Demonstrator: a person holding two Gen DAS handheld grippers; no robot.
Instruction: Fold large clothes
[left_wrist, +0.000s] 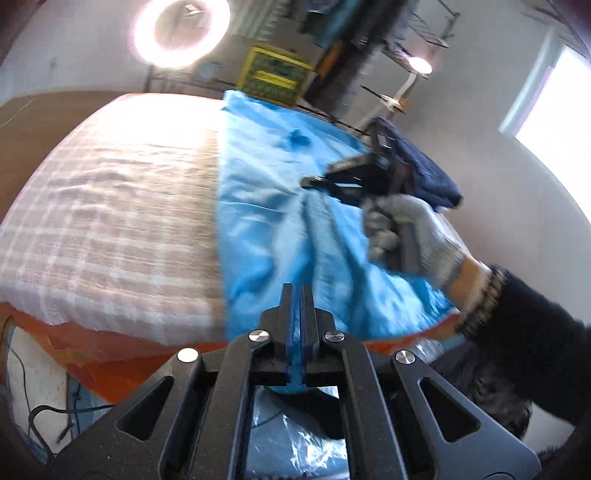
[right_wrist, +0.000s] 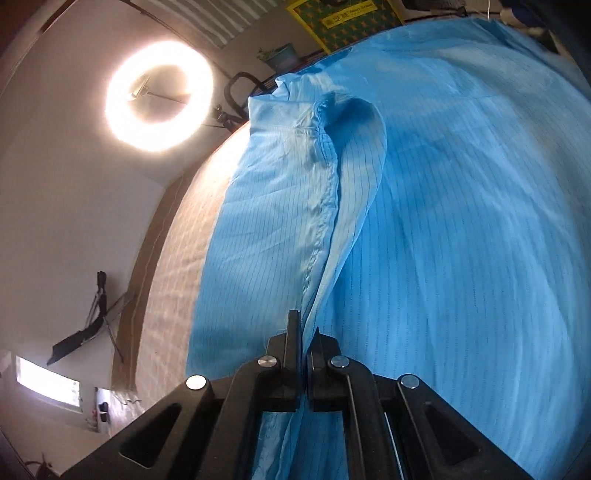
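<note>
Checked bedcover (left_wrist: 110, 206) under ring light (left_wrist: 181, 29); left gripper (left_wrist: 297, 295), right gripper (right_wrist: 304, 332) fingers pinch blue garment (left_wrist: 277, 221).

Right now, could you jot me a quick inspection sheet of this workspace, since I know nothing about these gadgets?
Surface: checked bedcover over an orange base.
Job's things: blue garment spread on the right part of the bed, creased, one ridge lifted.
Clutter: dark folded clothes at the far right; plastic wrap below the bed edge.
Grippers: left gripper shut on the garment's near edge; right gripper shut on a raised fold, held by a gloved hand.
Cables: black cable below the bed, at left.
Surroundings: ring light, yellow-green box, wire rack, window.
</note>
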